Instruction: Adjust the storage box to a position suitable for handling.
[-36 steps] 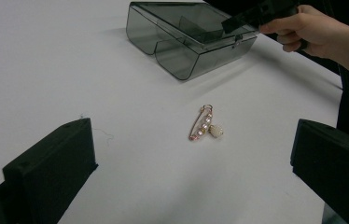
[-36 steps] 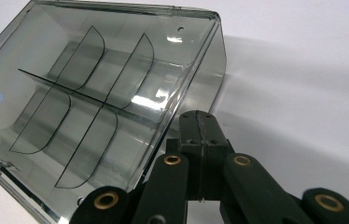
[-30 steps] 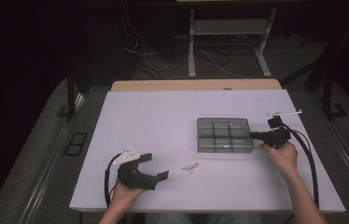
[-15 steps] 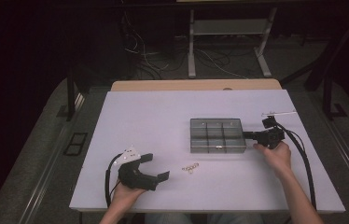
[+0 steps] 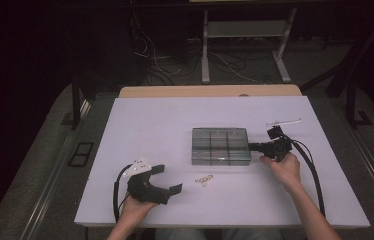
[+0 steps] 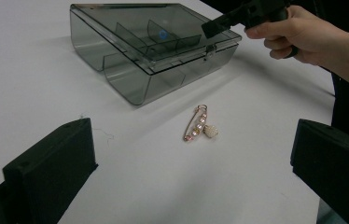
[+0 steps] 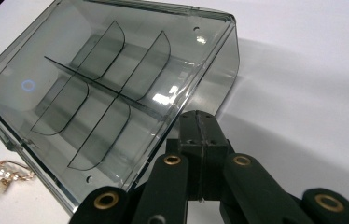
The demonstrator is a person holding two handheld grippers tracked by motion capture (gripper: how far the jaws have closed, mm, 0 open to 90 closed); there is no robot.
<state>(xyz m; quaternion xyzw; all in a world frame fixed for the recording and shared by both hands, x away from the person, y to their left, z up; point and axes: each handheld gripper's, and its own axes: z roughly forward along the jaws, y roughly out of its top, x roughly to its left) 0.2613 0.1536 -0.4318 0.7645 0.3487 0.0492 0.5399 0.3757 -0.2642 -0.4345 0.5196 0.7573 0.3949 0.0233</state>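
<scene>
Two tools: left tool apart; right tool together, hiding box edge.

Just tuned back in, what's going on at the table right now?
A person works with a gripper in each hand. The right gripper, jaws shut together, presses its tip against the right end of the smoky clear compartment box, whose lid is closed. The left gripper rests open near the front edge of the white table, pointed toward a small gold pearl brooch pin that lies loose on the table in front of the box, touched by neither gripper.
</scene>
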